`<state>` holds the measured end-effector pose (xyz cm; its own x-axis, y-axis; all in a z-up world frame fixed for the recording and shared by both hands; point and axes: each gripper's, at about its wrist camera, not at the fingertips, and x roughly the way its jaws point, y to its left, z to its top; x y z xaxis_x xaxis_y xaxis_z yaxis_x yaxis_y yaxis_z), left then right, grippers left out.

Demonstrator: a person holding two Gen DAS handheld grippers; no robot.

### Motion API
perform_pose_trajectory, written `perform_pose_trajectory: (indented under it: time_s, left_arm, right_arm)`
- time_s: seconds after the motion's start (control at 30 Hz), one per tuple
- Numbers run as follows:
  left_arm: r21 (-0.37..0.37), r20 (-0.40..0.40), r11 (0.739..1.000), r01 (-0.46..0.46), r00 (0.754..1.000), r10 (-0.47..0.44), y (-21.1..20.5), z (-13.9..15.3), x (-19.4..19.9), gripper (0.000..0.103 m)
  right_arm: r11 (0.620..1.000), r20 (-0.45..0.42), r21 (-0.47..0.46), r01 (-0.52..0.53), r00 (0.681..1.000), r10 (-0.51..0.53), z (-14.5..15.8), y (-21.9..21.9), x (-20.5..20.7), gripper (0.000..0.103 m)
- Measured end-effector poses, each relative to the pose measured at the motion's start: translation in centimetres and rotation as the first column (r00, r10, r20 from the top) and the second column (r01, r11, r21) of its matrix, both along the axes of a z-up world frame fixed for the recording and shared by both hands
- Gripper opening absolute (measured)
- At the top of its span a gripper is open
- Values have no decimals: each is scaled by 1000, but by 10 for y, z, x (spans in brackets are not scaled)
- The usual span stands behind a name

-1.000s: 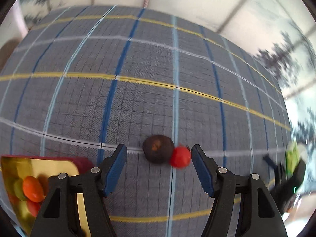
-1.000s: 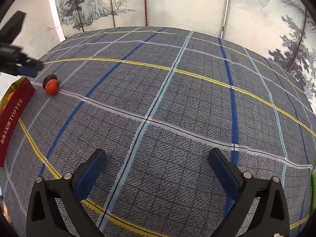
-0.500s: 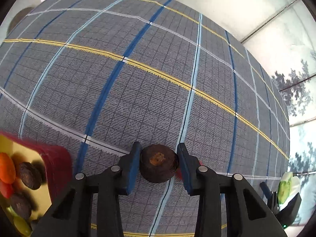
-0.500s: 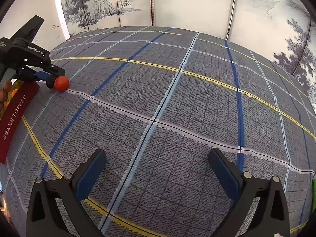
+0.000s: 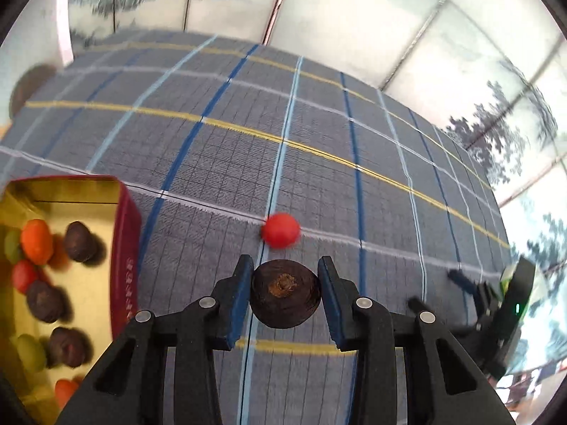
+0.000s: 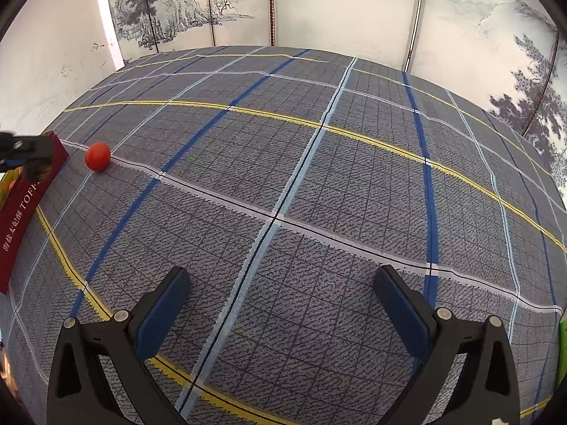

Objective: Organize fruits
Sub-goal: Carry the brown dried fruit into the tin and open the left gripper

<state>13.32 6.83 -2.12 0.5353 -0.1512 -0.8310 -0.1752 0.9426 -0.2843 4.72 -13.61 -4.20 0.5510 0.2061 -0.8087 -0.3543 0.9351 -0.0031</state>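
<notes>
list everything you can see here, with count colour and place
dark fruit: 1, brown, held in left gripper
red fruit: 1, red, on cloth ahead of left gripper
box: 1, red outside, gold inside, left of left gripper
fruits in box: four brown, others orange, red and green, partly cut off by the frame
cloth: 1, grey plaid with blue, yellow and white lines, covering the table
screen: white panels with ink landscape, behind table
left gripper: black, blue pads, closed on dark fruit
right gripper: black, blue pads, open, over cloth

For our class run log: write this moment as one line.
left gripper: shut on dark brown fruit | right gripper: open | red fruit: on tablecloth | red tin: holds fruits
</notes>
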Motion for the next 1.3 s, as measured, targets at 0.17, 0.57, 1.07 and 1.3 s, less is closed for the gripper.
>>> perform_pose_trajectory:
  time_s: [0.17,0.57,1.07,1.3]
  left_arm:
    - [78,62,997,9,998,-14,-14,13,-24,39]
    - [267,160,964,-2,986,-42,-23,28,-67,39]
    - [370,219,927,-62,975,-22,-3,33,-106,39]
    - [388,215,910,-145,974,63,39,26,-120,39]
  right_arm:
    - [1000,0,0,0,1000,0,0,-1,0,103]
    - [1000,0,0,0,1000,0,0,-1,1,103]
    - [1000,0,-1,5,1000,-5,1,-1,1,103]
    - [1000,2,1,8,1000,-8,1,-3,1,103]
